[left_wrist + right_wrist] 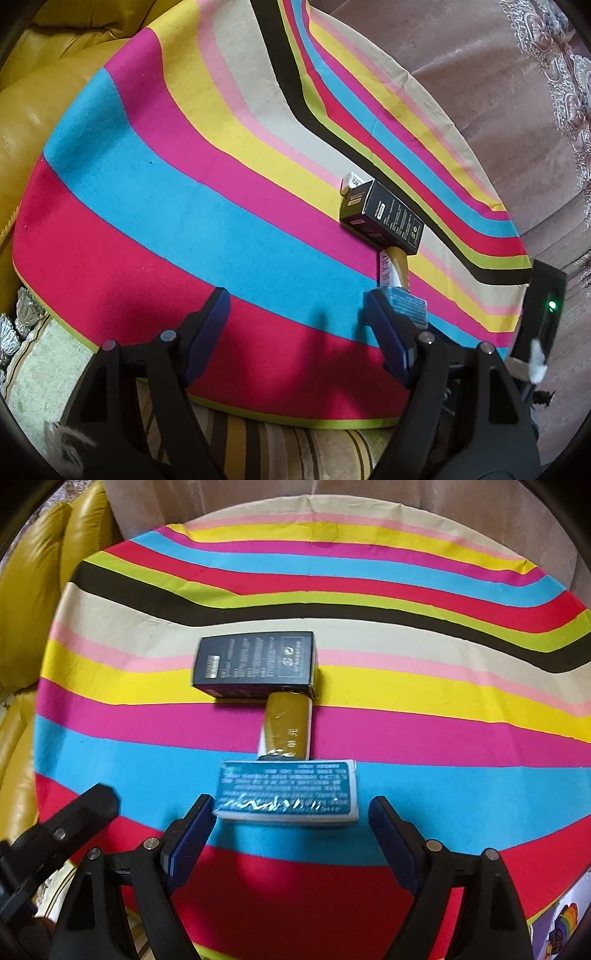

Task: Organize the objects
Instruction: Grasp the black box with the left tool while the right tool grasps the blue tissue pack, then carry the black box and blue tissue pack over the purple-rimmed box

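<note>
While both grippers, left gripper and right gripper, stand wide and hold nothing, the teal rectangular packet lies on the striped cloth, the gold foil packet at its 12 o'clock touching the black cardboard box.

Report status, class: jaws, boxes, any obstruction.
Left gripper and right gripper open, empty. Blue box, gold box, black box lined up. Nothing blocking.
</note>
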Tool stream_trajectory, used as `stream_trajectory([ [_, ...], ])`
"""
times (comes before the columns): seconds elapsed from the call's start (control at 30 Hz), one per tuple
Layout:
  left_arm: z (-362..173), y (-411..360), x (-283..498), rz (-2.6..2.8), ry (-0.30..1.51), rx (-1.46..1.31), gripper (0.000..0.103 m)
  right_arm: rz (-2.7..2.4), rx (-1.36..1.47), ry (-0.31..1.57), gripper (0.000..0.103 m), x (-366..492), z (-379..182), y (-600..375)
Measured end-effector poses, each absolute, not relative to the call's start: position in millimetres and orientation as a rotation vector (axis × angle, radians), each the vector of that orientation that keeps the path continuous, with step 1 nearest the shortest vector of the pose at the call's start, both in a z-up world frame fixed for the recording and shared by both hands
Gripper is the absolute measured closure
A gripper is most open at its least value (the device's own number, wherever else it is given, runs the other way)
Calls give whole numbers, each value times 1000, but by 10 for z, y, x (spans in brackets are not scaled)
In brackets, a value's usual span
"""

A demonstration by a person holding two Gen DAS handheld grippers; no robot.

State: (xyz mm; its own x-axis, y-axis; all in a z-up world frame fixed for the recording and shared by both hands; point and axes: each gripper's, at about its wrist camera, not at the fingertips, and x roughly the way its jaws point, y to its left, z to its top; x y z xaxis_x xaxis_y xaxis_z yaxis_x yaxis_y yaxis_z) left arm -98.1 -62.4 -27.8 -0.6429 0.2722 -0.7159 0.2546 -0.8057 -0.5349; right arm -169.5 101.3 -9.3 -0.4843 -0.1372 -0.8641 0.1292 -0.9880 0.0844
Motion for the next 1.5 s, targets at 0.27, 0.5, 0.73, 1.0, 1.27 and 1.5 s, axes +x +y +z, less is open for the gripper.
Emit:
stream_trajectory([
  [0.27,-253,-533,-1087,2687,-872,-1346,25,-2617,1495,-28,29,-1748,-105,1060],
  [0.5,-50,-248,-1370,2730,-670,-1254,13,-2677,1447,-131,29,-1662,-27,1315],
  [0.73,6,174,-1765,2727,-457,-1249,6,-2793,1410,-213,29,-1667,64,1746],
  [1.0,-110,414,-2161,2732,-338,-1342,2,-2875,1378,-288,29,-1690,86,2075],
  [1.27,-279,434,-2318,2767,-249,-1439,15,-2876,1378,-307,29,-1710,57,2122],
  [1.5,-205,521,-2178,2835,-174,-1375,15,-2865,1387,-317,29,-1696,43,2135],
])
